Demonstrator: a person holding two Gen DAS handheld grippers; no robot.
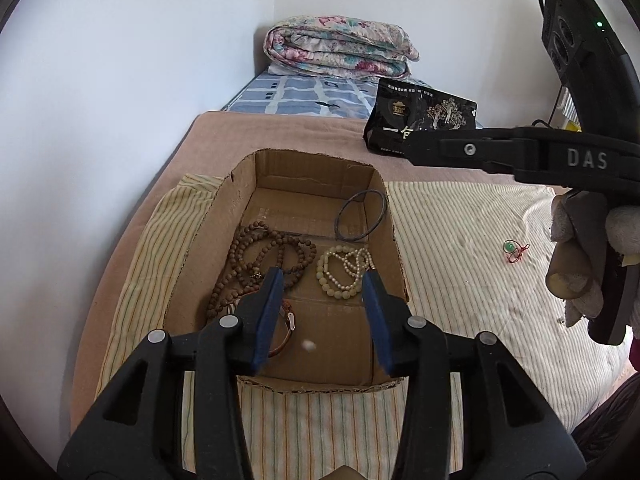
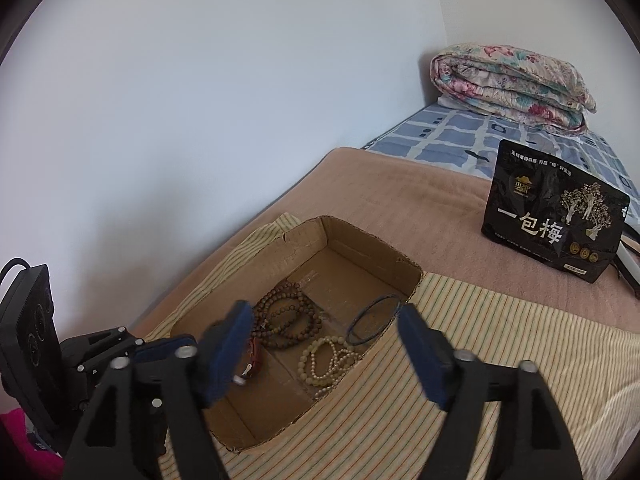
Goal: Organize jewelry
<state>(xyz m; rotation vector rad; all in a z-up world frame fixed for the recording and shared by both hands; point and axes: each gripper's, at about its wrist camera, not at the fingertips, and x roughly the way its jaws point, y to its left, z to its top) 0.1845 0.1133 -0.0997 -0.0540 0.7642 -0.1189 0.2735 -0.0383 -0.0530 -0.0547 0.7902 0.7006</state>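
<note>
An open cardboard box (image 1: 224,216) (image 2: 360,240) sits on a striped cloth on the bed. Inside lie brown wooden beads (image 1: 264,256) (image 2: 288,316), cream pearl beads (image 1: 344,268) (image 2: 326,360), a dark bangle (image 1: 362,216) (image 2: 374,320) and a brown strap piece (image 1: 286,332) (image 2: 254,358). A small green-and-red charm (image 1: 514,250) lies on the cloth right of the box. My left gripper (image 1: 324,280) is open and empty over the box's near end. My right gripper (image 2: 324,320) is open and empty above the box; its body shows in the left wrist view (image 1: 520,152).
A black snack bag (image 1: 420,120) (image 2: 554,212) stands on the brown blanket behind the box. A folded floral quilt (image 1: 340,46) (image 2: 512,86) lies at the far end by the wall. The white wall runs along the left.
</note>
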